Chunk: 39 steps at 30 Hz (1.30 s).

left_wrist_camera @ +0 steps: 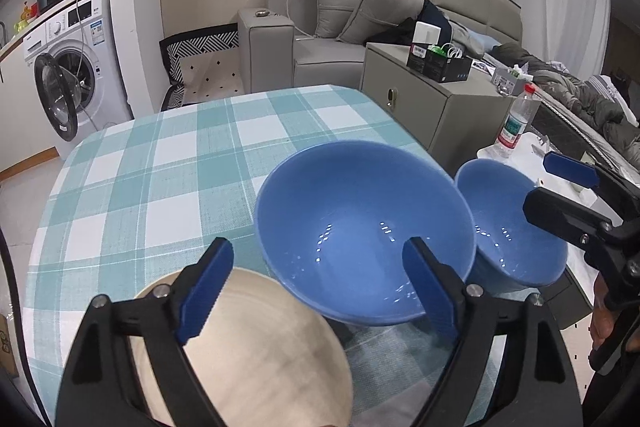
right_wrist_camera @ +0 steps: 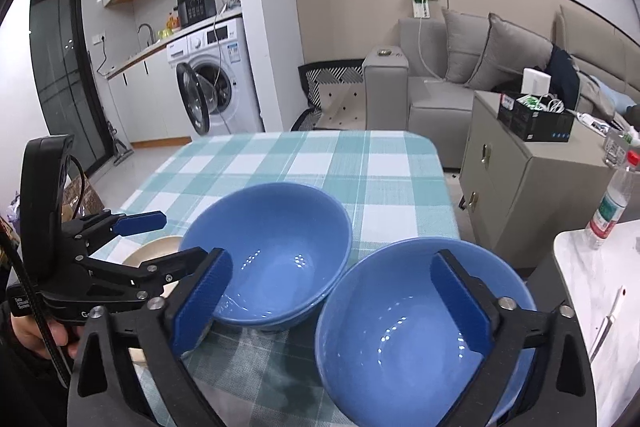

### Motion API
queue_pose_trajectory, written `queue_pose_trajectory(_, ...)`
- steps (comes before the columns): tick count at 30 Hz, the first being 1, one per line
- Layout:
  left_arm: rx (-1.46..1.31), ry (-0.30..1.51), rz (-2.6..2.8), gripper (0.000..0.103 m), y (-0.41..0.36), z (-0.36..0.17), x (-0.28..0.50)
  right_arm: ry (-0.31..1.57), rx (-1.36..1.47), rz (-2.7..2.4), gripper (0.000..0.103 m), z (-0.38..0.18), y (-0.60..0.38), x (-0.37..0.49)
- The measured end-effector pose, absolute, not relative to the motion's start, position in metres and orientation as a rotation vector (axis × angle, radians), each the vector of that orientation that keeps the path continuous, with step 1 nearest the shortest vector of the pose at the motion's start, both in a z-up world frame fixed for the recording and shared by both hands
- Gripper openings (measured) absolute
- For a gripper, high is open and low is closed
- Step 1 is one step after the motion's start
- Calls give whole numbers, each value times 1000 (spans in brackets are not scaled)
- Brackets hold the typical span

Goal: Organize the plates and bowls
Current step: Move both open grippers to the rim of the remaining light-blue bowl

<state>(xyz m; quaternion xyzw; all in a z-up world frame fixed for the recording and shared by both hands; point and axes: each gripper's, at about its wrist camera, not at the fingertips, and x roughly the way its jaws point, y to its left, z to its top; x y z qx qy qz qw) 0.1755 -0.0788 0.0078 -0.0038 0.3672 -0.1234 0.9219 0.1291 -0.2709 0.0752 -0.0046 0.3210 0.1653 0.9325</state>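
Two blue bowls stand side by side on the teal checked tablecloth (left_wrist_camera: 160, 167). The left bowl (left_wrist_camera: 360, 219) (right_wrist_camera: 272, 247) touches a beige plate (left_wrist_camera: 260, 347) (right_wrist_camera: 154, 249) at the table's near left. The right bowl (left_wrist_camera: 508, 219) (right_wrist_camera: 400, 327) stands at the table's right edge. My left gripper (left_wrist_camera: 320, 287) (right_wrist_camera: 160, 239) is open: one finger hangs over the plate, the other over the left bowl's near rim, and neither presses. My right gripper (right_wrist_camera: 332, 307) (left_wrist_camera: 560, 191) is open above the right bowl, one finger over its hollow, and it holds nothing.
A water bottle (left_wrist_camera: 516, 123) (right_wrist_camera: 612, 203) stands on a white side table (right_wrist_camera: 592, 287) to the right. A grey cabinet (left_wrist_camera: 432, 107) sits beyond the table's right corner. Behind are a sofa (left_wrist_camera: 320, 39) and a washing machine (left_wrist_camera: 72, 67) with its door open.
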Motion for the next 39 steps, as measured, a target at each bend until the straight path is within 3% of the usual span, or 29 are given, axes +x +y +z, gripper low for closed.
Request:
queue_pose_trajectory(2,-12,746,-256,102,-82,11,173,657,-6,319,102,78,-276,123)
queue_pose_trajectory(3,-10,733,-257,103,-84,12,171,656,-9,305,102,79,-278,120)
queue_pose_trajectory(39,21,757,-336,103,-166,9,150,680,100,179,102,66,-379,105)
